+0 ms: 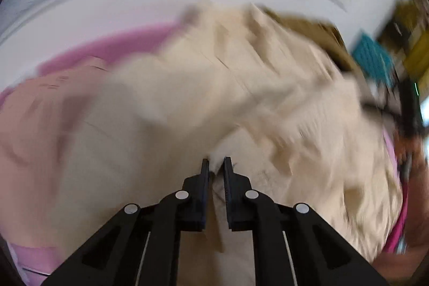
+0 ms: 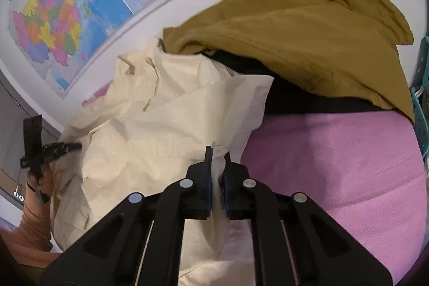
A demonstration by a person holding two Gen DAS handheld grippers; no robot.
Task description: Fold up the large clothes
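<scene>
Two grippers under my control pinch one cream garment (image 2: 166, 125). Left gripper (image 1: 216, 162) and right gripper (image 2: 218, 154) each clamp cloth between narrow fingers. Ahead of the right fingers lies pink bedding (image 2: 335, 152).

white wall (image 2: 150, 26) behind the work surface. two coloured maps (image 2: 67, 4) are fixed to it, one overlapping the other, blue sea areas dominant. work surface is covered by a pink sheet (image 2: 335, 152). a teal perforated panel (image 2: 421, 103) stands at the right edge. the left wrist view is motion-blurred; lighting is even.
</scene>
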